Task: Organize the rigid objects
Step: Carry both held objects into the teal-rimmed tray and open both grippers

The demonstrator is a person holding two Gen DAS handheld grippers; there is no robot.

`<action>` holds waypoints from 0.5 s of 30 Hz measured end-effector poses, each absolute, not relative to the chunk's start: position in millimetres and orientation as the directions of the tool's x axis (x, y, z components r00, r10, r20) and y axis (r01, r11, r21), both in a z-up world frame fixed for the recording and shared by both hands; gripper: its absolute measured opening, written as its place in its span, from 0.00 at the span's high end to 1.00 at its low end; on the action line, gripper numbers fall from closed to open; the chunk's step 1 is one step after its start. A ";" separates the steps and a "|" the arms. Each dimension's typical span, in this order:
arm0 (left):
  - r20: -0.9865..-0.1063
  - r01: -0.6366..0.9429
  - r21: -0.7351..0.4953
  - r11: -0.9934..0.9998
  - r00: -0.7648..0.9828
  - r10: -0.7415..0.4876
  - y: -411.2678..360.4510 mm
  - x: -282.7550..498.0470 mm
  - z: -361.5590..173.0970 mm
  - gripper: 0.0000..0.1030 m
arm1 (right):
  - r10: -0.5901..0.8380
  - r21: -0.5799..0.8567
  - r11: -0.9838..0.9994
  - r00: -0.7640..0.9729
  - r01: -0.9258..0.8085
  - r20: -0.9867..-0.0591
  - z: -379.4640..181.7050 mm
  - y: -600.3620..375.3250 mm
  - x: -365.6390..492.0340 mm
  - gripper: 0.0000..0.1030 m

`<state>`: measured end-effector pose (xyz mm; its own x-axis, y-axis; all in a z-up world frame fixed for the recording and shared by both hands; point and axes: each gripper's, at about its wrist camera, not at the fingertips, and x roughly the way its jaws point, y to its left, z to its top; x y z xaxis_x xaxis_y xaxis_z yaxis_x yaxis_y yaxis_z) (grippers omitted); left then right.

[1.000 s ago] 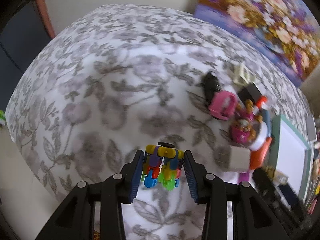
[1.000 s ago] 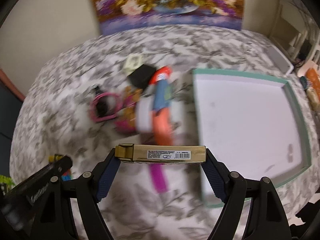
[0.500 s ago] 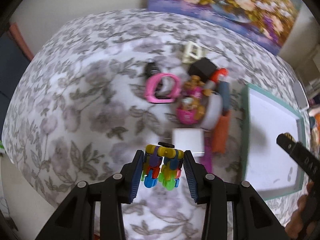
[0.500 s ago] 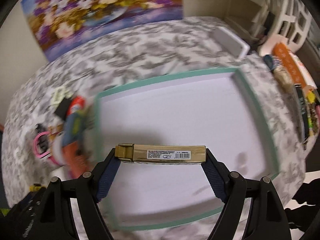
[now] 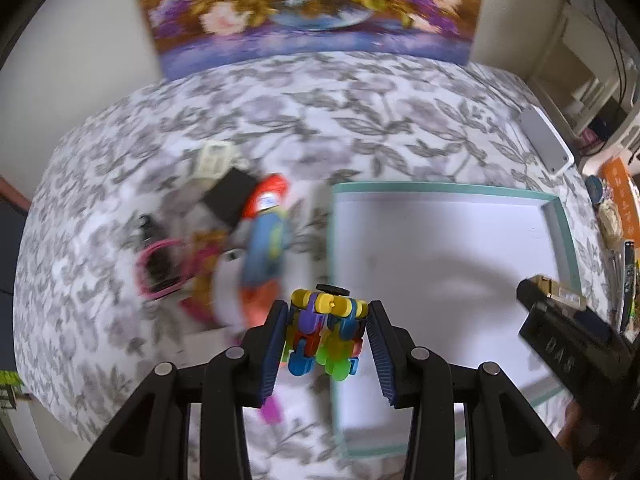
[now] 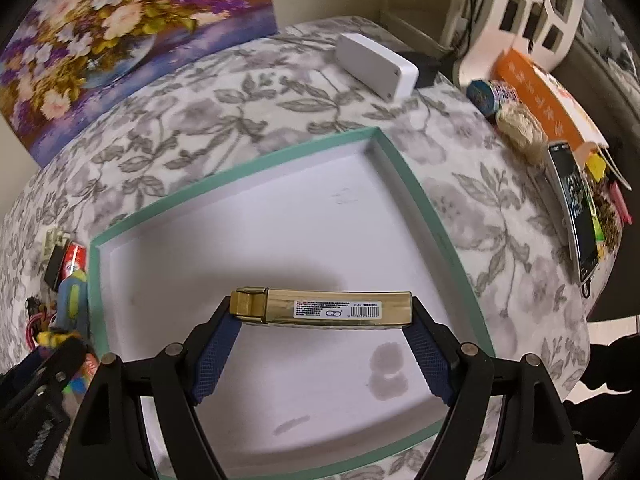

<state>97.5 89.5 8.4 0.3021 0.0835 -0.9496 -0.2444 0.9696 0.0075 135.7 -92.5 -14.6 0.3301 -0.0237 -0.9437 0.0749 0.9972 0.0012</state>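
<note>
Both views have swung from the clutter to the tray (image 6: 404,168). Your right hand-held gripper (image 6: 320,312) grips the stiff, slick gold case (image 6: 340,306) end to end above it; your left hand-held gripper (image 5: 326,334) clamps the light toy (image 5: 325,328) near its rim.

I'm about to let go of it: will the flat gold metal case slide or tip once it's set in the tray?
The flat gold metal case looks rigid: it spans the right gripper end to end without sagging. Its glossy finish suggests it may slide on the smooth white floor of the teal-rimmed tray. Released on its narrow edge, it would probably topple flat.
</note>
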 end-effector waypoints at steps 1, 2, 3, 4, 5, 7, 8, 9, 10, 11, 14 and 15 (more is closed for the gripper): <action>-0.952 -0.238 0.003 0.971 0.296 0.075 83.4 104.0 3.5 0.58 | -0.026 0.000 0.997 0.327 0.080 -0.945 -16.0 -95.7 136.7 0.20; -0.954 -0.233 -0.002 0.973 0.291 0.067 77.4 109.2 -1.1 0.58 | -0.028 -0.001 0.997 0.325 0.083 -0.945 -17.5 -98.2 137.9 0.20; -0.957 -0.229 -0.008 0.973 0.284 0.059 71.9 115.1 -6.4 0.58 | -0.031 -0.002 0.996 0.323 0.090 -0.946 -19.3 -101.3 138.4 0.20; -0.958 -0.228 -0.014 0.974 0.281 0.052 66.7 117.3 -9.9 0.58 | -0.034 -0.003 0.995 0.322 0.096 -0.946 -21.0 -104.1 138.8 0.20; -0.959 -0.227 -0.018 0.974 0.279 0.048 63.8 120.6 -13.6 0.58 | -0.036 -0.004 0.995 0.320 0.101 -0.947 -22.4 -106.4 139.4 0.20; -0.962 -0.219 -0.011 0.976 0.268 0.049 57.1 127.2 -22.6 0.58 | -0.034 0.000 0.994 0.315 0.109 -0.949 -24.6 -109.0 139.2 0.20; -0.963 -0.215 -0.005 0.977 0.263 0.053 54.3 129.6 -26.3 0.58 | -0.030 0.005 0.994 0.312 0.110 -0.950 -25.5 -110.2 139.1 0.20; -0.965 -0.213 -0.002 0.977 0.258 0.054 52.6 132.0 -30.0 0.58 | -0.024 0.011 0.994 0.309 0.111 -0.951 -26.4 -110.8 139.2 0.20; -0.966 -0.215 -0.004 0.977 0.254 0.052 51.7 133.4 -32.7 0.58 | -0.019 0.016 0.994 0.307 0.111 -0.952 -27.2 -110.9 139.1 0.20; -0.967 -0.220 -0.009 0.975 0.250 0.047 51.7 134.6 -34.9 0.58 | -0.017 0.018 0.994 0.306 0.110 -0.952 -27.5 -110.8 139.2 0.20; -0.966 -0.226 -0.026 0.974 0.257 0.034 51.8 134.9 -36.6 0.57 | -0.031 0.002 0.994 0.305 0.107 -0.952 -26.8 -109.2 138.8 0.20; -0.964 -0.224 -0.026 0.974 0.263 0.035 51.2 134.6 -36.0 0.57 | -0.050 -0.018 0.994 0.309 0.105 -0.950 -26.2 -107.9 138.4 0.20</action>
